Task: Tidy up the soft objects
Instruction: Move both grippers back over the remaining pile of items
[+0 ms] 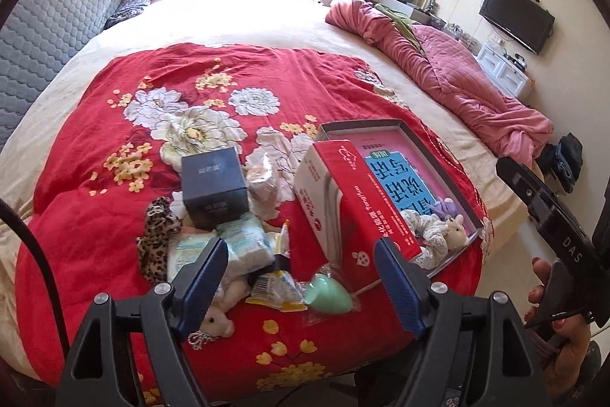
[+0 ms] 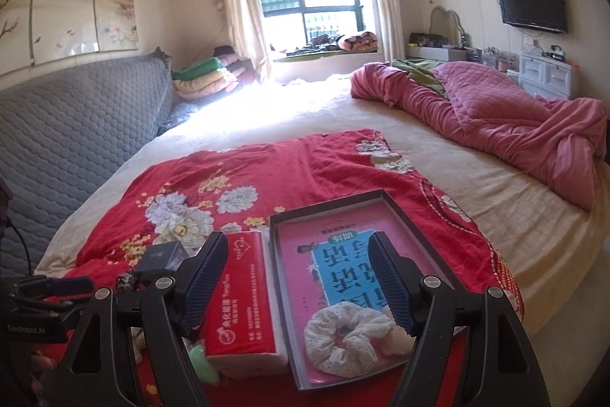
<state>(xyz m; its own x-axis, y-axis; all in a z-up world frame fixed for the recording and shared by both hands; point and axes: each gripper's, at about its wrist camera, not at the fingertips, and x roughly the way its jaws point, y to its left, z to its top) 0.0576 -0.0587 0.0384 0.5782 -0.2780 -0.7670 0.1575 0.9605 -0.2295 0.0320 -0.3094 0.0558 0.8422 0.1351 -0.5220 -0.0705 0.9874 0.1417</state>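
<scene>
Between the left gripper [image 1: 303, 279]'s spread, empty jaws lies the mint sponge [image 1: 328, 290]; it should pinch gently mid-body, while the right gripper [image 2: 297, 279], also released, hovers over the tray [image 2: 282, 277].

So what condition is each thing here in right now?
Left tongs: open, empty.
Right tongs: open, empty.
Tray: open-topped, holding white scrunchie.
Tissue pack: lying beside tray.
Leopard scrunchie: outside tray.
Plush toy: outside tray.

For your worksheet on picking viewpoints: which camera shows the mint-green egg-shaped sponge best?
The left wrist view: the mint-green egg-shaped sponge lies whole in its clear wrapper on the red floral quilt. The right wrist view shows only a green sliver.
</scene>
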